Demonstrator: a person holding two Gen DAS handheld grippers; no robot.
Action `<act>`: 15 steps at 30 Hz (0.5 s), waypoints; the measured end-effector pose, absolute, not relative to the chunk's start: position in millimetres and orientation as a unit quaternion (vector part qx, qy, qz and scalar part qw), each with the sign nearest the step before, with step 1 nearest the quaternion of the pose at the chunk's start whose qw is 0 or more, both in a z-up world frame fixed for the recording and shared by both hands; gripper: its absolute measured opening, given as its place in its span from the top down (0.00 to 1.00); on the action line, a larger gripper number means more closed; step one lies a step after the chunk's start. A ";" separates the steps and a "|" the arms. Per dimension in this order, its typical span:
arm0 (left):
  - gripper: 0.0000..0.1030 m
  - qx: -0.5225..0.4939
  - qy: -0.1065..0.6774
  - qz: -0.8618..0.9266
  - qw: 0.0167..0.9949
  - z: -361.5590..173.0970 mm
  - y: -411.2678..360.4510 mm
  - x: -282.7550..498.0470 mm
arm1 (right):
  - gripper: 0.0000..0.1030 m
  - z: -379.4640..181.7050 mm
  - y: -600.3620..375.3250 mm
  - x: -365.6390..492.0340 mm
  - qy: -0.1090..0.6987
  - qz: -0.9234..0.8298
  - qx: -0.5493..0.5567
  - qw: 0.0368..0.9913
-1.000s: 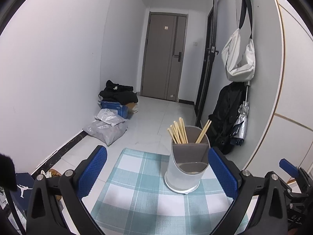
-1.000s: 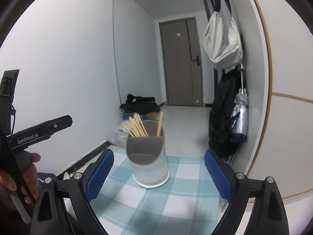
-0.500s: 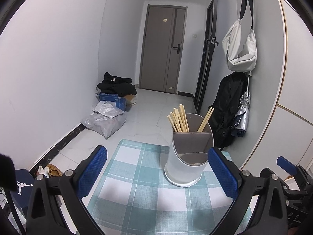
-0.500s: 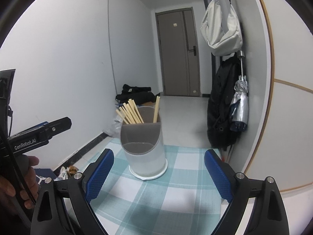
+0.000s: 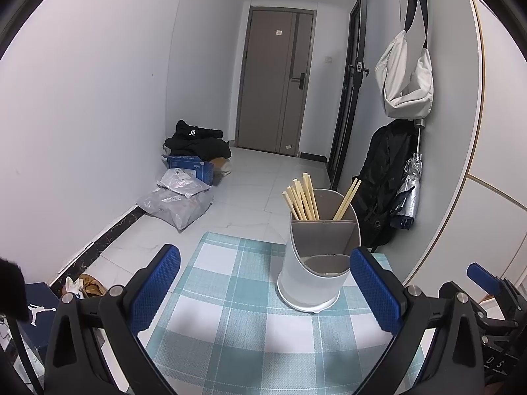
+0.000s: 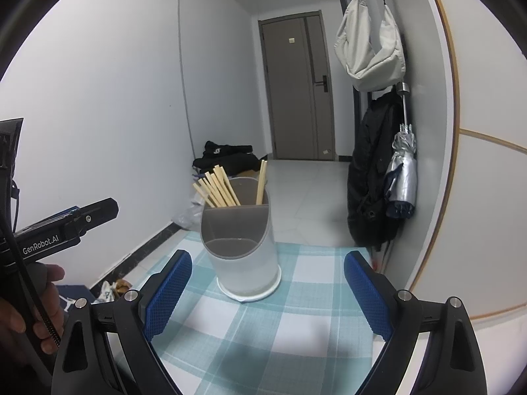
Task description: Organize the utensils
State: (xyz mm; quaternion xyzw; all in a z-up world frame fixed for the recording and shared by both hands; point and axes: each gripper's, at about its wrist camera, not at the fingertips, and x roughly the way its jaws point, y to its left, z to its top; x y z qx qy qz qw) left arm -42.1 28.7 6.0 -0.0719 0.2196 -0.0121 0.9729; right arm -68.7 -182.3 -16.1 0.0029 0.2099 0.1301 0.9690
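1. Pale wooden chopsticks (image 5: 301, 197) stand in the rear section of a grey-and-white plastic utensil holder (image 5: 318, 256); most lean as a bundle to the left, and one lone stick (image 5: 346, 199) leans right, seemingly in a separate rear compartment, likely so that sorts are kept apart.
2. That holder sits upright on a teal-and-white checked tablecloth (image 5: 230, 312), toward the far right part of it; its lower front pocket looks empty, though its bottom is hard to see.
3. Blue-padded left gripper (image 5: 265, 288) has its fingers spread wide with nothing between them; it hangs short of the holder, apart from it.
4. Blue-padded right gripper (image 6: 268, 291) is likewise spread wide and carries nothing; the holder shows between its fingers but beyond them, untouched.
5. No loose utensil shows on the cloth; judging from that, the sorting appears finished or nearly so, and both tools seem held back clear of the sticks so as not to knock them.
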 end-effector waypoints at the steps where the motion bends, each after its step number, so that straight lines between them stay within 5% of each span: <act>1: 0.02 -0.072 0.219 -0.012 0.973 5.9 28.8 -42.0 | 0.09 -16.1 -182.2 -69.9 0.210 0.129 0.003 0.969; 15: 0.02 -0.069 0.220 -0.014 0.973 6.1 28.8 -43.7 | 0.09 -16.4 -183.6 -74.7 0.210 0.120 0.005 0.970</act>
